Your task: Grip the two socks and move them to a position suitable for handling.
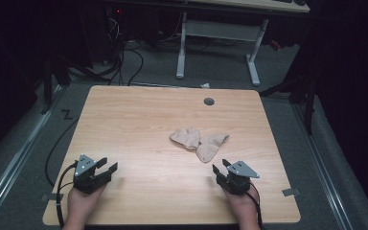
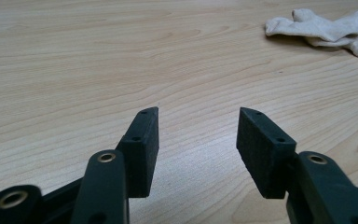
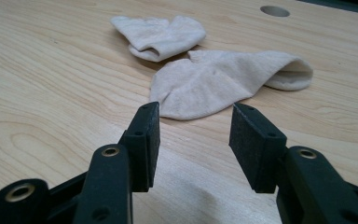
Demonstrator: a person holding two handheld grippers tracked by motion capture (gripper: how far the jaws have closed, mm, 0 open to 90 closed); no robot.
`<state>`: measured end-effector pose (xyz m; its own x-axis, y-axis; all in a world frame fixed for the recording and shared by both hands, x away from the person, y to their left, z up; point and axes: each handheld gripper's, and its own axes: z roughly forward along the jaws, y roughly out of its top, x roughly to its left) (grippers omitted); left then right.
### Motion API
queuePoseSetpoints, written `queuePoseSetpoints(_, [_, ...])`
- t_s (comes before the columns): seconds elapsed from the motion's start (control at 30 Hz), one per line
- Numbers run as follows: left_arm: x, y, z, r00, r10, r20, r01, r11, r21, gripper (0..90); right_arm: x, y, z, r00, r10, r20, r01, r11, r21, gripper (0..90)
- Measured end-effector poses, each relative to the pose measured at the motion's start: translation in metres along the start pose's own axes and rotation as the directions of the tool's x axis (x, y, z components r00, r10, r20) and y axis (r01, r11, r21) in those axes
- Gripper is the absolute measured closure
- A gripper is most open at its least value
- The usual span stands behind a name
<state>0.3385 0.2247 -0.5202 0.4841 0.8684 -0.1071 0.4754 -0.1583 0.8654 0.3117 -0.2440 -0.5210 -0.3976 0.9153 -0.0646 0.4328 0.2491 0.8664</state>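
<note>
High view shows us two beige socks lying crumpled mid-desk, touching each other. Our right gripper rests near the desk's front edge, fingers spread wide and empty, the nearer sock just beyond their tips. Our left gripper, equally wide and empty, sits well apart from the socks, which lie ahead to its right.
</note>
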Motion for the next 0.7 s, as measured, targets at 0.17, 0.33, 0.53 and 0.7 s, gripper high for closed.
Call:
queuePoseSetpoints(0.17, [0.000, 0.000, -0.001, 1.0000, 0.000, 0.006, 0.000, 1.0000, -0.002, 48.5, 0.007, 0.003, 0.002, 0.9996, -0.027, -0.010, 0.027, 1.000, 0.008, 53.9])
queuePoseSetpoints(0.33, [-0.001, 0.002, 0.000, 0.9999, 0.000, 0.016, 0.000, 1.0000, -0.002, 48.4, 0.016, 0.010, 0.006, 0.9977, -0.058, -0.036, 0.059, 0.998, 0.021, 52.8])
queuePoseSetpoints(0.53, [-0.003, 0.002, 0.000, 0.9996, 0.012, 0.026, -0.013, 0.9999, 0.003, 48.6, 0.027, 0.026, 0.019, 0.9939, -0.086, -0.069, 0.089, 0.995, 0.034, 53.6])
queuePoseSetpoints(0.7, [-0.003, 0.003, -0.001, 0.9994, 0.014, 0.031, -0.014, 0.9999, -0.001, 48.6, 0.034, 0.042, 0.038, 0.9917, -0.095, -0.086, 0.101, 0.992, 0.071, 54.0])
